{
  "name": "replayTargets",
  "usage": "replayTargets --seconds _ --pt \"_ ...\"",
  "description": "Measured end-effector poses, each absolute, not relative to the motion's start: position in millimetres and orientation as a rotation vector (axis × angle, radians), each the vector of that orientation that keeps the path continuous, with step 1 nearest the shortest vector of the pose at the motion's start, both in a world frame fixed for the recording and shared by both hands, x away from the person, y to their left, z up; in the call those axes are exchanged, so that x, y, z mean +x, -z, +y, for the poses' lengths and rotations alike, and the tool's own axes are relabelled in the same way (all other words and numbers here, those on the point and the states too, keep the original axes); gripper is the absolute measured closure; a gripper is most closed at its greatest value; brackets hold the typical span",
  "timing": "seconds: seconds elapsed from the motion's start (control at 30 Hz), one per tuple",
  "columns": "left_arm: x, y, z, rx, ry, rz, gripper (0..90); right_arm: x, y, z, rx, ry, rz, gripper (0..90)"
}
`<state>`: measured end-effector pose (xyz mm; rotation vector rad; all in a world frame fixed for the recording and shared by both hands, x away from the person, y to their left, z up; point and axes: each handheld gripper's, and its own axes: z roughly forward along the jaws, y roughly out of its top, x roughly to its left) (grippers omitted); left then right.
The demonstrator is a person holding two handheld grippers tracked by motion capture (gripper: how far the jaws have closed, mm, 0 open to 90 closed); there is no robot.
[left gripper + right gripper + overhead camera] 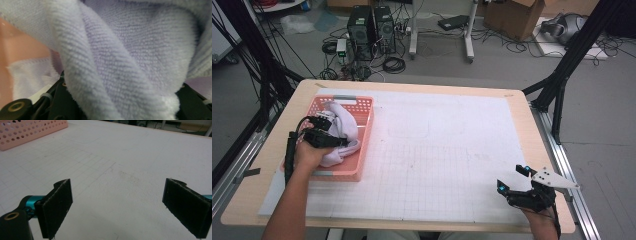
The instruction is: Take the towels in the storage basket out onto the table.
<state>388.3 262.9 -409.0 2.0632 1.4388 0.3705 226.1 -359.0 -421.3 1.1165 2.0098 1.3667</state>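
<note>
A bunched pale lilac terry towel (341,131) lies in the pink perforated plastic basket (366,131), lengthwise front to back. The left gripper (328,133) clamps a fold of it; the right gripper (515,180) hangs wide open over the white gridded mat (447,150).

Lab setting: desk (512,107) under gridded white mat, black frame struts at 2 o'clock, two computer towers (372,32) and loose cables on floor at 12 o'clock.

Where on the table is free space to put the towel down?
The white mat is bare between the pink basket and the right hand-held gripper. The basket is crowded: the towel and the left hand-held gripper fill it.
</note>
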Motion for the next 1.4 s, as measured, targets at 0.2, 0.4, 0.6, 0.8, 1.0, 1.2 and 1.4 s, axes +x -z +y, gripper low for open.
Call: replayTargets --seconds 0.2,0.4,0.6,0.8,1.0,1.2,1.4 --pt "380.9 399.0 270.5 1.920 -0.403 1.392 54.0 222.6 418.9 -364.0 1.131 -1.381 1.979 8.2" --pt "369.0 385.8 279.6 1.774 -0.456 1.272 53.9 223.2 418.3 -363.1 1.133 -1.383 1.978 8.2" --pt "360.3 377.3 284.2 1.679 -0.501 1.196 53.8 224.3 418.9 -362.3 1.134 -1.383 1.980 8.2" --pt "349.4 367.1 290.3 1.529 -0.552 1.123 53.7 223.8 416.9 -362.7 1.127 -1.394 1.969 8.2" --pt "343.3 359.2 290.3 1.525 -0.559 1.050 53.6 225.8 417.3 -360.5 1.122 -1.396 1.979 8.2" --pt "339.2 346.0 278.7 1.523 -0.568 0.932 53.5 227.8 417.5 -356.6 1.113 -1.394 1.992 8.2" --pt "337.1 331.8 261.0 1.512 -0.548 0.817 53.5 229.8 417.8 -355.2 1.109 -1.399 1.995 8.2"
